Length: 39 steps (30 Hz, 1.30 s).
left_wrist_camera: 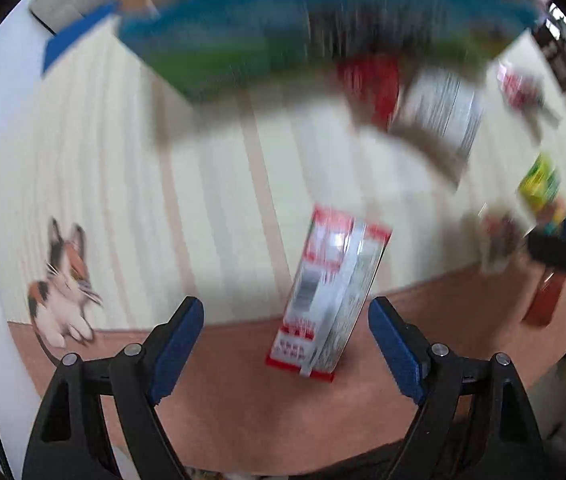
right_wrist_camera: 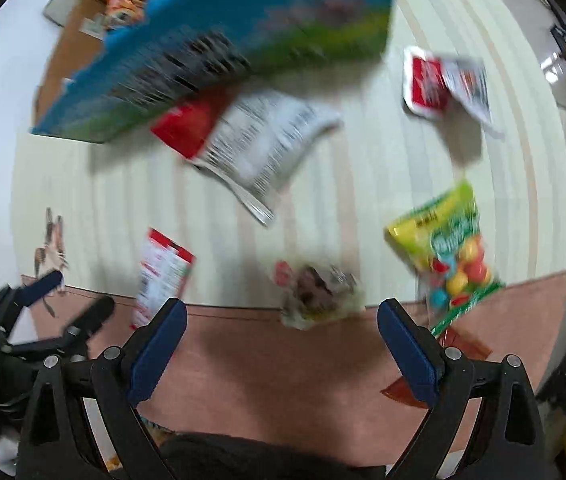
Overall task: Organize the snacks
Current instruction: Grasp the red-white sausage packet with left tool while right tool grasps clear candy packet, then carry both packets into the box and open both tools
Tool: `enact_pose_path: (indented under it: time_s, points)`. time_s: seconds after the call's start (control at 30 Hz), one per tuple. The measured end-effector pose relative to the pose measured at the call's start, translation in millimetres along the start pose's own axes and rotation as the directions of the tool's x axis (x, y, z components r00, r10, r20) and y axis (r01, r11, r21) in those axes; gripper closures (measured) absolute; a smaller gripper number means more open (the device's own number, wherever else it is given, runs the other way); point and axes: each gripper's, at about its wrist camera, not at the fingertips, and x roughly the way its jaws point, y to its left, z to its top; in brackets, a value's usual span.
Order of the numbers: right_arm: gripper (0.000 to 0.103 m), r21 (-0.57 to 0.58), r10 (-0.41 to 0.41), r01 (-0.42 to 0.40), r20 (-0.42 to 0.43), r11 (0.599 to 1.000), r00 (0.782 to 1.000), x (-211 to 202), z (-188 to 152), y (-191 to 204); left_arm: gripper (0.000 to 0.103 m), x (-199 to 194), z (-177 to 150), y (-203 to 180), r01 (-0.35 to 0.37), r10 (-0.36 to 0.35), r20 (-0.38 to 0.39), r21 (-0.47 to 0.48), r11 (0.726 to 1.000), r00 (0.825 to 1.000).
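Observation:
Snacks lie scattered on a cream striped mat [left_wrist_camera: 123, 184], and both views are blurred. A small red and white box [left_wrist_camera: 331, 292] stands on edge between the tips of my left gripper [left_wrist_camera: 285, 308], whose jaws are open and clear of it. My right gripper [right_wrist_camera: 283, 308] is open over a small clear packet [right_wrist_camera: 319, 292], not touching it. A large blue and green box [right_wrist_camera: 223, 48], a red and white bag [right_wrist_camera: 251, 136], a smaller red and white bag [right_wrist_camera: 443, 84] and a yellow-green candy bag [right_wrist_camera: 451, 248] lie further out. The left gripper [right_wrist_camera: 55, 308] also shows beside the small box [right_wrist_camera: 163, 272].
A cardboard box [right_wrist_camera: 79, 32] holding some snacks sits beyond the blue box at the mat's far left corner. The mat has a pink border [right_wrist_camera: 283, 368] and a cat picture [left_wrist_camera: 63, 284]. A brown-orange packet [right_wrist_camera: 399, 390] lies by the right finger. Dark clutter lines the right edge.

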Motion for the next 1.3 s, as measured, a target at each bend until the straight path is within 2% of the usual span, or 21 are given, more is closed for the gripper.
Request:
enact_pose_path:
  time_s: [0.23, 0.3, 0.4, 0.43, 0.47, 0.5, 0.53, 0.77, 0.83, 0.9, 0.93, 1.1, 1.3]
  points:
    - [0.005, 0.007, -0.027, 0.027, -0.011, 1.0, 1.0, 16, -5, -9, 0.019, 56, -2, -17, -0.022, 0.029, -0.104, 0.064, 0.998, 0.994]
    - [0.005, 0.006, -0.035, 0.035, -0.012, 0.999, 0.999, 20, -4, -9, 0.017, 62, -1, -21, -0.002, 0.01, -0.116, 0.067, 0.998, 0.993]
    - [0.005, 0.006, -0.039, 0.039, -0.015, 0.999, 0.999, 26, -2, -3, 0.019, 61, 1, -25, 0.01, -0.003, -0.094, 0.074, 0.997, 0.996]
    - [0.005, 0.003, -0.041, 0.041, -0.019, 0.999, 0.999, 30, -1, -2, 0.026, 60, 2, -25, 0.021, -0.015, -0.088, 0.069, 0.997, 0.996]
    - [0.005, 0.002, -0.043, 0.043, -0.022, 0.999, 0.999, 33, 0, -1, 0.037, 58, 2, -25, 0.052, -0.047, -0.085, 0.058, 0.997, 0.995]
    - [0.005, 0.001, -0.045, 0.045, -0.024, 0.999, 0.999, 34, 2, 1, 0.044, 57, 2, -26, 0.076, -0.072, -0.09, 0.049, 0.996, 0.993]
    - [0.005, -0.002, -0.048, 0.048, -0.026, 0.999, 0.998, 37, 4, 2, 0.048, 55, 2, -27, 0.07, -0.066, -0.089, 0.046, 0.996, 0.994]
    - [0.006, -0.018, -0.107, 0.106, -0.041, 0.994, 0.993, 58, 13, 12, 0.054, 50, -3, -29, 0.084, -0.085, -0.082, -0.024, 0.996, 0.993]
    - [0.011, -0.025, -0.13, 0.129, -0.046, 0.991, 0.99, 66, 14, 15, 0.055, 51, -5, -26, 0.092, -0.095, -0.082, -0.045, 0.995, 0.992]
    - [0.023, -0.026, -0.142, 0.141, -0.055, 0.99, 0.988, 72, 13, 16, 0.056, 51, -9, -20, 0.098, -0.103, -0.079, -0.063, 0.993, 0.992]
    - [0.035, -0.027, -0.153, 0.152, -0.06, 0.988, 0.986, 75, 13, 17, 0.056, 50, -11, -19, 0.1, -0.105, -0.079, -0.071, 0.992, 0.991]
    - [0.038, -0.051, -0.168, 0.166, -0.031, 0.985, 0.985, 81, 5, 22, 0.057, 41, -19, -4, 0.128, -0.134, -0.065, -0.098, 0.987, 0.989]
    - [0.039, -0.046, -0.138, 0.137, -0.014, 0.989, 0.99, 78, -6, 11, 0.057, 17, -24, 6, 0.161, -0.165, -0.027, -0.117, 0.98, 0.986]
